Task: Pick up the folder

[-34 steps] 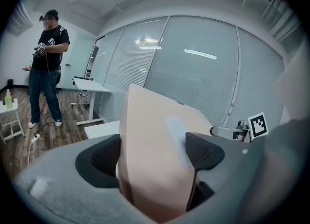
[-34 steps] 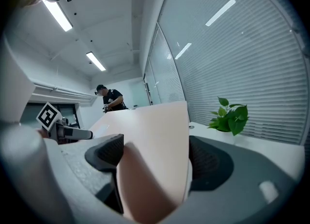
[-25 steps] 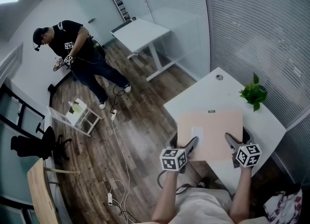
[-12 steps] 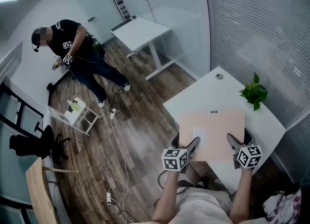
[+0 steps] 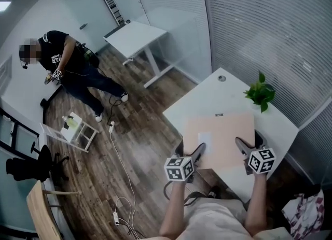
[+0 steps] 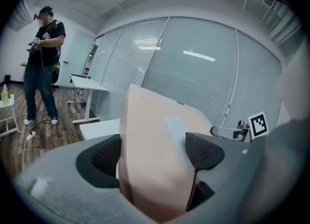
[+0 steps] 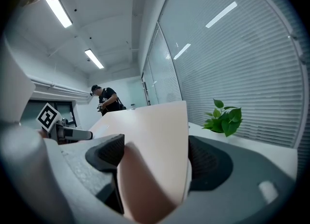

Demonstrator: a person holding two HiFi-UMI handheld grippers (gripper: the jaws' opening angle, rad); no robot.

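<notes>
You have the folder (image 5: 220, 136) pinched at its near edge by both tools. Your left gripper (image 5: 199, 150) bites near the left corner, your right gripper (image 5: 241, 144) near the right one. In the left gripper view the left gripper (image 6: 155, 153) is clenched on the folder (image 6: 150, 121), a pad against each face. The right gripper view shows the right gripper (image 7: 155, 157) clamped on the folder (image 7: 157, 126) the same way.

The folder sits in the lower right of the head view, over the white table (image 5: 207, 100), with its near edge overhanging the table's edge toward you. Both gripper views show it tilted up toward you, so I judge the grasp made and the lift in hand. Whether its far edge touches the table I cannot tell.

Next, I'd say, raise both hands together and level. Hold the same spacing so the thin board neither buckles nor twists, and steer it clear of the plant (image 5: 258, 93) at the table's far right.

As for containers, the folder is shut, with a pale label (image 5: 204, 141) on its cover, and nothing shows of what it holds. The plant's pot is hidden under its leaves. At the left of the head view a small white stand (image 5: 68, 130) carries a greenish bottle (image 5: 69, 122). A patterned bag (image 5: 303, 213) lies in the lower right corner, and its contents can't be made out.
</notes>
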